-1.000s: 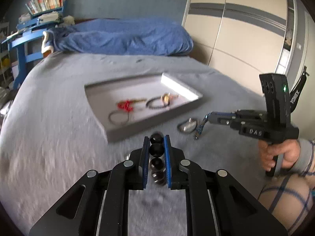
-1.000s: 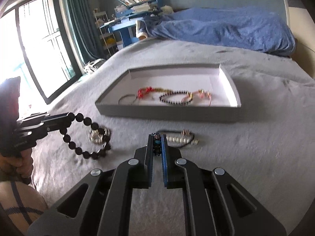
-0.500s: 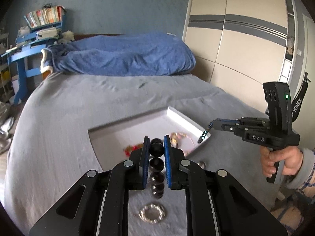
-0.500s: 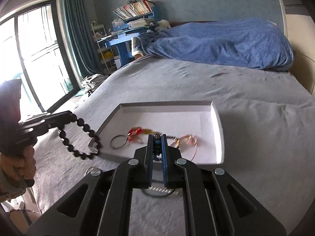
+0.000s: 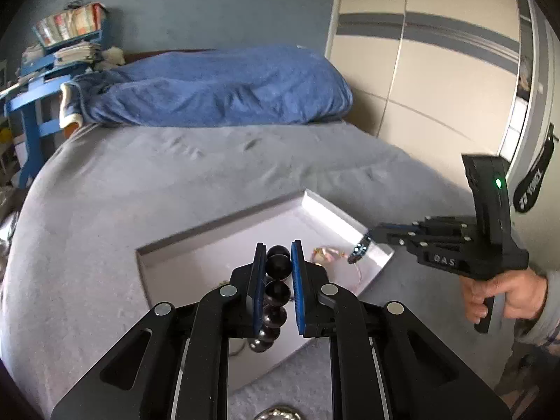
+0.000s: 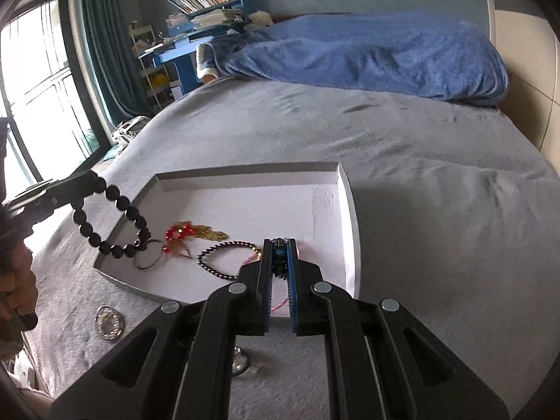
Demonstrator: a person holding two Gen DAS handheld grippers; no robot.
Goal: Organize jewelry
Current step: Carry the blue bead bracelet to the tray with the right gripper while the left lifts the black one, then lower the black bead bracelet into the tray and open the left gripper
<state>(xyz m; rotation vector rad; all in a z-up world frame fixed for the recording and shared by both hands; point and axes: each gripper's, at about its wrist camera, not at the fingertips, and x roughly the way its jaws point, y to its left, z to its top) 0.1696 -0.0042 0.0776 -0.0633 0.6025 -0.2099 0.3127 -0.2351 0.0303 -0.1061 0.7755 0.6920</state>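
Note:
A white tray (image 6: 350, 231) lies on the grey bed; it also shows in the left wrist view (image 5: 217, 245). My left gripper (image 5: 277, 255) is shut on a black bead bracelet (image 5: 276, 292), held above the tray's near-left part; the bracelet hangs in a loop in the right wrist view (image 6: 115, 224). My right gripper (image 6: 279, 250) is shut on a dark sparkly blue bracelet (image 6: 279, 259) above the tray's right side. In the tray lie a red and gold tassel piece (image 6: 189, 232), a purple bead bracelet (image 6: 224, 257), a thin ring (image 6: 148, 259) and a pink piece.
A silver bracelet (image 6: 109, 322) and another small piece (image 6: 241, 364) lie on the grey bedcover in front of the tray. A blue duvet (image 6: 367, 56) is heaped at the bed's head. A wardrobe (image 5: 437, 70) stands to the right, a window (image 6: 31, 98) to the left.
Both grippers have risen from the bedcover and moved forward over the tray, each carrying its bracelet. The tray now sits lower and closer in both views.

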